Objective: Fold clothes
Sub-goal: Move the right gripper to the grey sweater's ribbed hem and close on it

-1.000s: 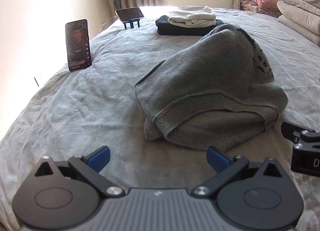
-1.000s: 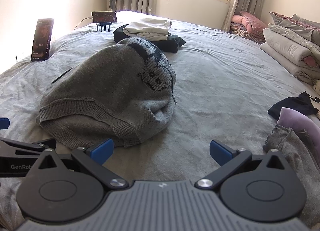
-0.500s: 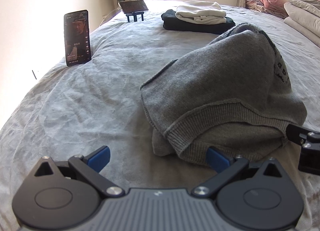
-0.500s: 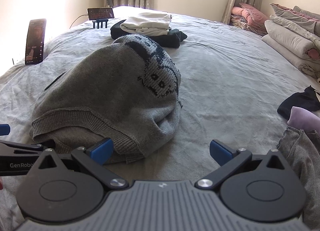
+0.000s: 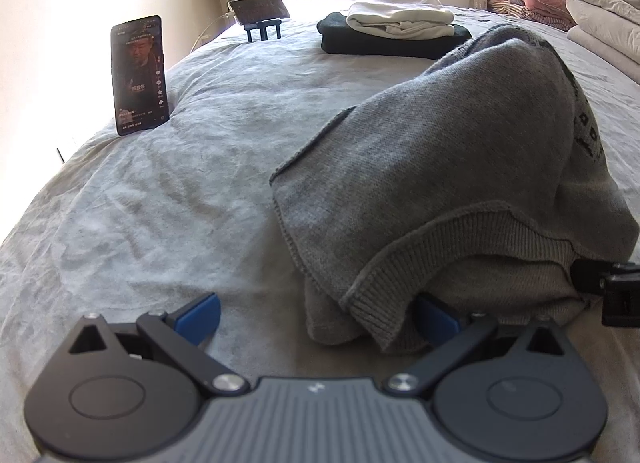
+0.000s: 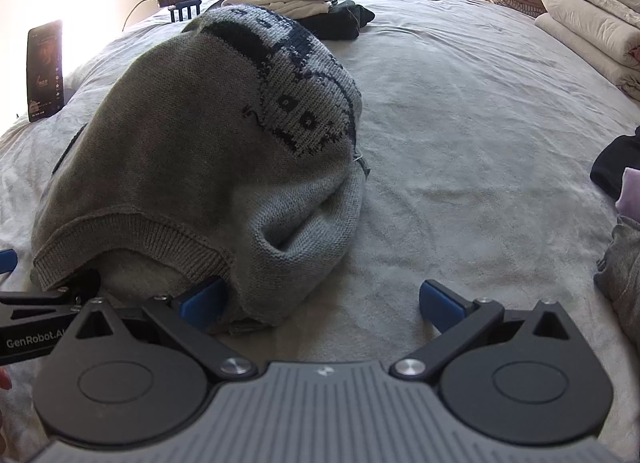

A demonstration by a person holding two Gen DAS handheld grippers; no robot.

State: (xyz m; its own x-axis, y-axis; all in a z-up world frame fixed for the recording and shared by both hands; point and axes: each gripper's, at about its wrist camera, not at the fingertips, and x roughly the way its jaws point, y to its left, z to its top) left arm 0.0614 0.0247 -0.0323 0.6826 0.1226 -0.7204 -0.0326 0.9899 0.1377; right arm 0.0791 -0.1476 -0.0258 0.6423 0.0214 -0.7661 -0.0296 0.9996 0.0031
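A grey knit sweater with a dark pattern lies folded in a thick bundle on the grey bed sheet. Its ribbed hem faces me. My left gripper is open at the bundle's near left corner, and the hem drapes over its right blue pad. The right wrist view shows the same sweater. There my right gripper is open at the near right corner, its left pad pressed against the knit. Each gripper's black body shows at the edge of the other's view.
A folded white garment on a dark one sits at the far end of the bed. Two phones stand at the left, one upright, one on a stand. Stacked bedding and loose clothes lie at the right.
Both grippers have moved forward to the sweater's near edge. The hem now lies over the left gripper's right pad, and the right gripper's left pad touches the bundle.
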